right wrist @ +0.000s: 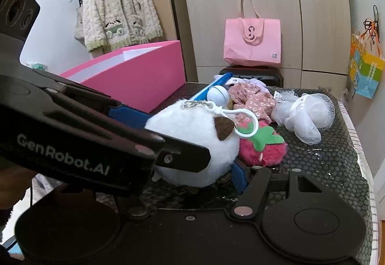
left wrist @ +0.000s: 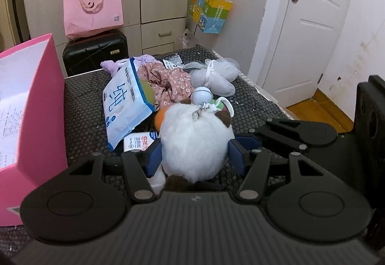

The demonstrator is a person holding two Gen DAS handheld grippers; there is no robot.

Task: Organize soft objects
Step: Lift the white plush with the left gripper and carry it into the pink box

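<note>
While the left wrist view looks along the left gripper (left wrist: 195, 153), its blue pads press both flanks of the white plush (left wrist: 196, 142), which sits dead centre and nearly round; the open pink box (left wrist: 36, 101) stands left, papers inside.

From the right wrist view, the right gripper (right wrist: 195, 168) seems clamped on that same plush (right wrist: 192, 144), though its left finger is hidden; the box (right wrist: 134, 79) lies beyond, contents unseen.

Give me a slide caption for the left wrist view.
Left gripper clamps a white plush toy on a dark table, beside an open pink box.
</note>
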